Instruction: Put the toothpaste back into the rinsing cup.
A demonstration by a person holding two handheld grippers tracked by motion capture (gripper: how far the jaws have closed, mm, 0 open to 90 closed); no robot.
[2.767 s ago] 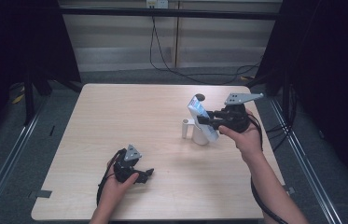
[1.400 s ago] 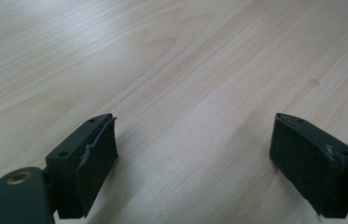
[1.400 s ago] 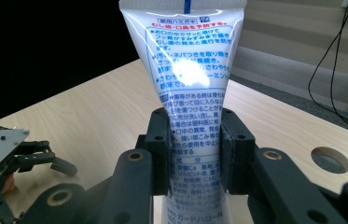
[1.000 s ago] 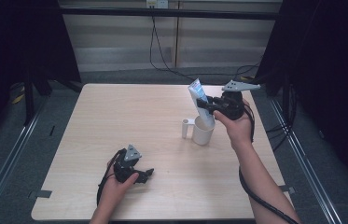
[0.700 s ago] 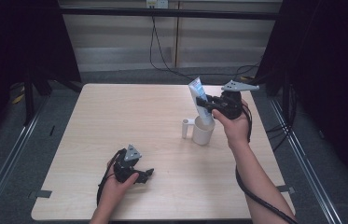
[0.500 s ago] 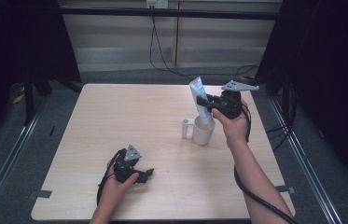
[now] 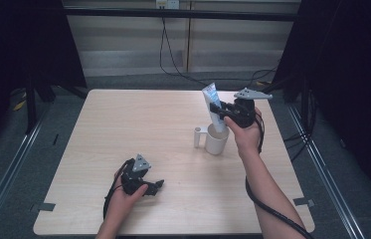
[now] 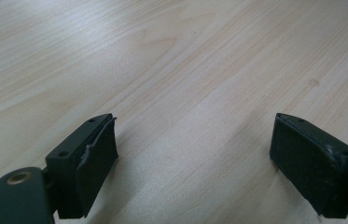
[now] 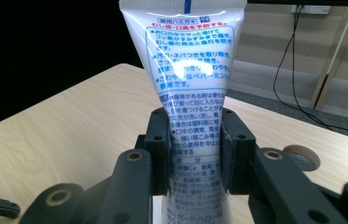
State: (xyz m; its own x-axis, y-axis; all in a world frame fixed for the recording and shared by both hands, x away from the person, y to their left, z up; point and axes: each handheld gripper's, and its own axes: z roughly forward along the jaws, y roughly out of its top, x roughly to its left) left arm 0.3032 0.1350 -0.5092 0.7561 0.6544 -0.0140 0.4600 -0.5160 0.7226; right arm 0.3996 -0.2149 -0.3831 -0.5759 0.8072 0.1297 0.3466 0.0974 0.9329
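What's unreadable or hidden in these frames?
- Toothpaste tube: lower end hidden behind the right gripper in the right gripper view; top cut off by the edge.
- Mug: inside blocked by tube and hand in the high view.
- Left gripper: jaws too small in the high view.

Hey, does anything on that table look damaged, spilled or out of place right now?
Only one small thing: the pad on one jaw of the left gripper looks torn and peeling along its top edge. No spill shows on the table.
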